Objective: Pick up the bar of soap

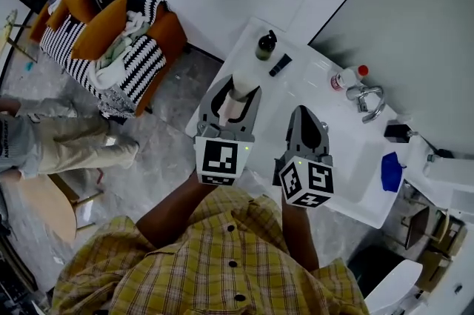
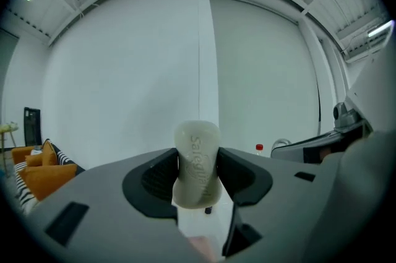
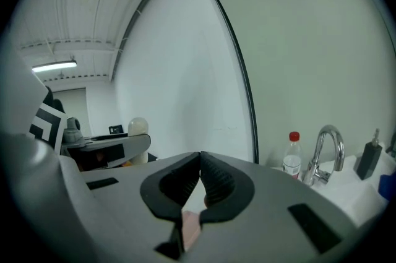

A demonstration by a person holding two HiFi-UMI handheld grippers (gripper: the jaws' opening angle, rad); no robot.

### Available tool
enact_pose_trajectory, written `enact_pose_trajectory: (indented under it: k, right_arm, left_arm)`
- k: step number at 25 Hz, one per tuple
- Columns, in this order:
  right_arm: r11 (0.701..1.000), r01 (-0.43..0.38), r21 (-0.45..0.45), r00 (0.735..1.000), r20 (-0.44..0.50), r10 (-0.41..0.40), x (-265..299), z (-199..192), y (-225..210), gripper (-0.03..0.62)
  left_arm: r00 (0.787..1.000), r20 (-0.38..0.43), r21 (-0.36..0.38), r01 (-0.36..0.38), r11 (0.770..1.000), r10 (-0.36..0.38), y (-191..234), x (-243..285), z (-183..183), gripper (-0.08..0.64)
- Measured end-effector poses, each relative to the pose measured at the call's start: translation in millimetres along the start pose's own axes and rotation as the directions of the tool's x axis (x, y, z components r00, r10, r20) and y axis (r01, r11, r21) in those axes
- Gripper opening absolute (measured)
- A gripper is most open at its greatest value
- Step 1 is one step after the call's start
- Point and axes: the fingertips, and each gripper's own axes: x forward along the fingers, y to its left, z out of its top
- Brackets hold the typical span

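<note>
Two grippers hang over the tabletop (image 1: 315, 80): the left gripper (image 1: 240, 91) has its jaws clamped on the soap (image 2: 197, 159), upright and seemingly clear of the surface; the right gripper (image 3: 200, 176) has its jaws closed, empty. Soap is likely slick, so a steady squeeze and a level lift suit best

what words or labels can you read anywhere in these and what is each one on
"Safeguard": embossed down the bar of soap clamped in the left gripper; the last letters are faint.
Too small to read: the label on the red-capped bottle beside the tap.
No legible print: the dark pump bottle on the counter.
No words, only square patterns: the marker cubes.
</note>
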Motion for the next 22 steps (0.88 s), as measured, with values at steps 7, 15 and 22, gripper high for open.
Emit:
enact_pose_trajectory:
  k: [7,15,22]
  right_arm:
    - [0.997,-0.043,-0.071,0.996,0.073,0.048,-5,17,16,0.020]
    - [0.995,-0.028,-0.093,0.994,0.102,0.038,-11,26,21,0.020]
    - [0.996,-0.019,-0.088,0.993,0.112,0.028,-7,30,21,0.020]
  left_arm:
    - [0.998,0.060,-0.008,0.015,1.000,-0.015,-10,-14,12,0.202]
    - [0.996,0.089,0.006,0.023,1.000,-0.024,-13,-21,22,0.202]
    - [0.995,0.096,0.008,0.026,1.000,-0.027,-11,-18,29,0.202]
